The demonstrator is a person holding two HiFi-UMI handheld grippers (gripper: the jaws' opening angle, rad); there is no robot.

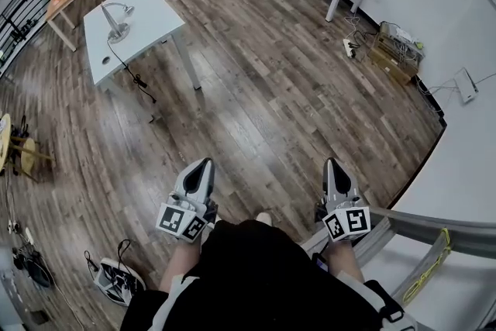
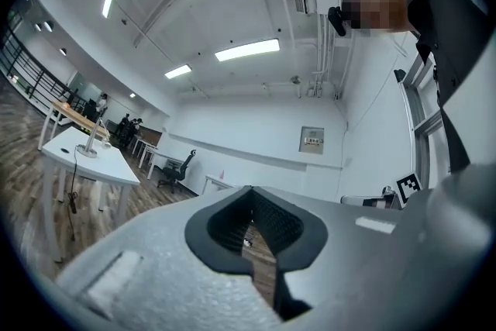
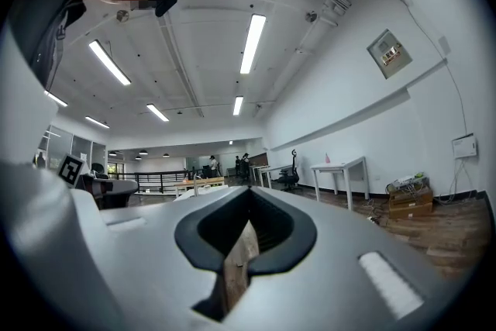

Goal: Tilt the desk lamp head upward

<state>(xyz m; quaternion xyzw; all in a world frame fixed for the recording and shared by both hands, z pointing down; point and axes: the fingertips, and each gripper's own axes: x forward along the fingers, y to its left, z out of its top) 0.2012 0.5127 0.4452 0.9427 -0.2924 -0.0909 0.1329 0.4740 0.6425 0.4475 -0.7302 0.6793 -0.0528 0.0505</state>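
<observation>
Nearest me, the left tongs (image 1: 204, 167) and the right tongs (image 1: 332, 167) are hanging pressed together, empty, while the desk lamp (image 1: 116, 18) is standing well apart on the white desk (image 1: 159, 15). Arriving like this, I am risking toppling it instead of gripping its head.

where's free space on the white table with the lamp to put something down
The white table is bare right of the desk lamp in the head view, out to its right corner. It is crowded only around the lamp's base and where its cable trails off the near edge.
</observation>
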